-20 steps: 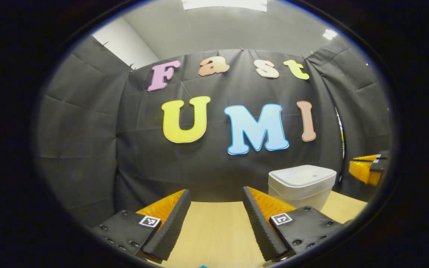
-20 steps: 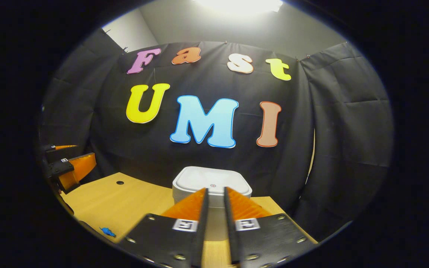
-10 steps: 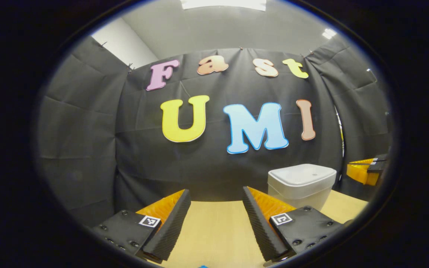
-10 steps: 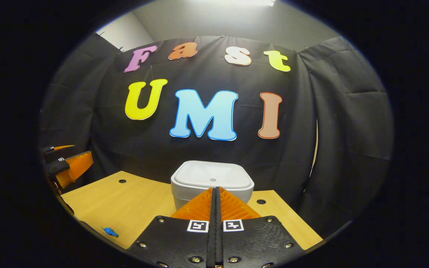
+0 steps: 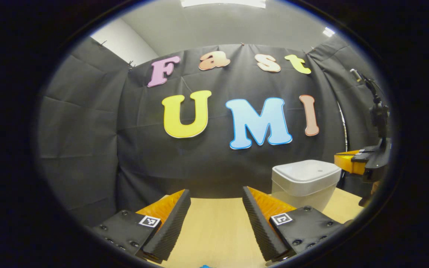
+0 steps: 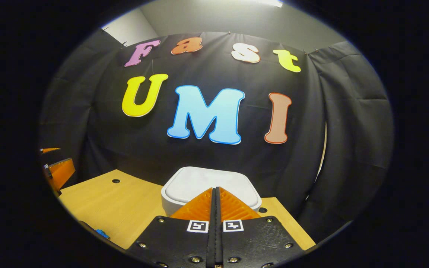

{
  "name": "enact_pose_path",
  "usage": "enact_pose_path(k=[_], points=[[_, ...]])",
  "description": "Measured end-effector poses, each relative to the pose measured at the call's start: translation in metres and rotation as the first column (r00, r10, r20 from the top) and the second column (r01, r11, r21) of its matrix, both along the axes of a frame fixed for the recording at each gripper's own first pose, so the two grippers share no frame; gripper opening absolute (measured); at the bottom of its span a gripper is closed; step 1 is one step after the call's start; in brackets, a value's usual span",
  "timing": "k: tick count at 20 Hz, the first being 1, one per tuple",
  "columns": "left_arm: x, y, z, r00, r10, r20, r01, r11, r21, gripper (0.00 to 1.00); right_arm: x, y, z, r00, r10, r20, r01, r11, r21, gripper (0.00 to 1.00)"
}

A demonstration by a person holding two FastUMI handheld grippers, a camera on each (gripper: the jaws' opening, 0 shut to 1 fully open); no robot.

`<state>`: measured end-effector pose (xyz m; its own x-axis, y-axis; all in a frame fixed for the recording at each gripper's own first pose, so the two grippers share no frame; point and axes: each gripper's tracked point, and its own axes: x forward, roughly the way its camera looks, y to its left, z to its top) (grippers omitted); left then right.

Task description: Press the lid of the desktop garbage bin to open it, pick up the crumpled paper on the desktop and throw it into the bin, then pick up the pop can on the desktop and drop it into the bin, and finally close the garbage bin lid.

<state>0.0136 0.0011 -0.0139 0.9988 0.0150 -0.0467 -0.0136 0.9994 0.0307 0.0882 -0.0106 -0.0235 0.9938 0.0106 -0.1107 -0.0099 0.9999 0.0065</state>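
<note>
While the bin (image 6: 210,188) lid sits unopened on the worktop (image 6: 125,212), right hand-held gripper (image 6: 215,191) pressed together above it, left hand-held gripper (image 5: 216,204) spread, empty; all steps outstanding

We see the white, square, round-cornered garbage bin (image 6: 184,191) standing upright at 6 o'clock in the right gripper view, its lid (image 5: 307,172) shut flat, on the worktop (image 6: 125,212).

Two low fisheye views facing the booth's back wall.
The left gripper view looks level over the counter (image 5: 214,227), the bin (image 5: 305,182) off to its right; the right gripper view sits close behind that bin, just above its lid. Both share bin, counter and wall.
</note>
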Motion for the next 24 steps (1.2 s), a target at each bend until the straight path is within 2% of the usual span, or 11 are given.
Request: enact_pose_path(k=[7,15,19,21,24], points=[[0.018,0.002,-0.009,1.0,0.016,-0.024,-0.016,1.0,-0.01,0.94,0.029,0.002,-0.019,0.997,0.014,-0.079,-0.012,0.999,0.03,0.0],[0.029,0.0,-0.013,0.999,0.022,-0.034,-0.022,1.0,-0.01,0.94,0.03,0.002,-0.035,0.988,0.029,-0.15,-0.028,1.0,0.013,0.0],[0.03,-0.006,-0.009,1.0,0.013,-0.028,-0.014,1.0,-0.016,0.94,0.035,0.002,-0.035,0.988,0.042,-0.146,-0.032,0.997,0.073,0.0],[0.027,-0.007,-0.006,1.0,0.009,-0.021,-0.01,1.0,-0.016,0.94,0.036,0.002,-0.031,0.989,0.043,-0.14,-0.034,0.997,0.07,0.0],[0.021,-0.005,-0.002,1.0,0.014,-0.015,-0.014,1.0,-0.011,0.94,0.036,0.002,-0.016,0.995,0.049,-0.089,-0.039,0.994,0.105,0.0]])
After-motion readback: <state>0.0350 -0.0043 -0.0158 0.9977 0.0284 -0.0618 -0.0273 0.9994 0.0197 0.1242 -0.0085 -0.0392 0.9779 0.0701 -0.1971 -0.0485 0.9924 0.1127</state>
